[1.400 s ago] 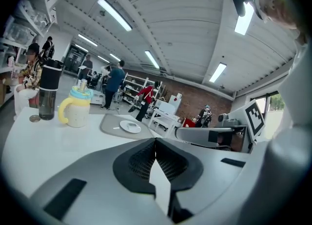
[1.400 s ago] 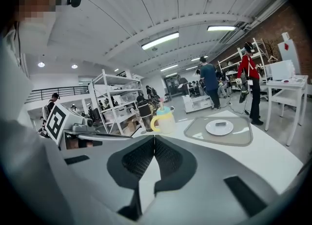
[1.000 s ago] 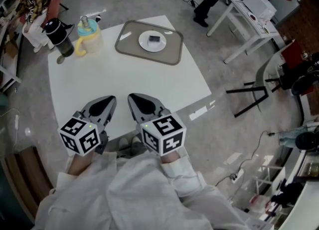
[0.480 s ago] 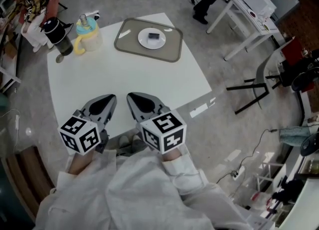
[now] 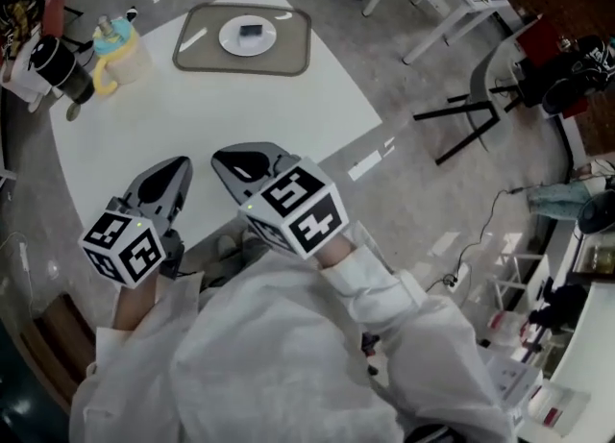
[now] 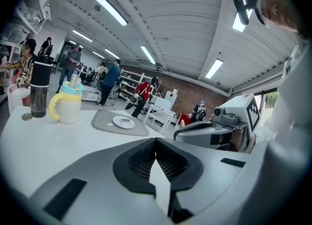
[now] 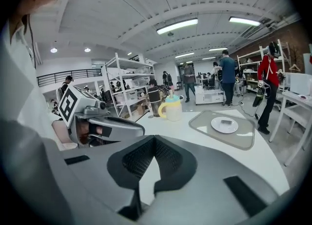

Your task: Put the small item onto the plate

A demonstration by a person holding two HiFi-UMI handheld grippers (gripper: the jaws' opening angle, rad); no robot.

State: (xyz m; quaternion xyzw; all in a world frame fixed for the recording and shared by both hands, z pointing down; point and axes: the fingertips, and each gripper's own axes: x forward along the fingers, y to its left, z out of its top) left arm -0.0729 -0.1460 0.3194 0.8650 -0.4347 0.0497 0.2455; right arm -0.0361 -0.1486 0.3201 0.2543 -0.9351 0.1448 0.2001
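Both grippers: we keep the left gripper (image 5: pixel 183 162) and the right gripper (image 5: pixel 219 156) at the near edge of the table (image 5: pixel 240 119), jaws fully closed with nothing between them.
Change: the right gripper now shows rolled compared with a second ago. The table sits higher and further left in the head view (a shift of viewpoint, we judge). Neither gripper has advanced toward the tray (image 5: pixel 288 55).
Small item: the dark flat small item (image 5: pixel 251 31) lies on the plate (image 5: pixel 231 39), as it did a second ago.
Task meaning: we judge the placement complete, with nothing left to carry.
Surface: white table with the grey tray at the far side. A yellow-handled mug (image 5: pixel 120 47) and a dark flask (image 5: pixel 58 64) stand at the far left, apart from the tray.
Room: polished grey floor, a black-legged chair (image 5: pixel 476 110) to the right, and shelving (image 7: pixel 117 87) and people beyond.
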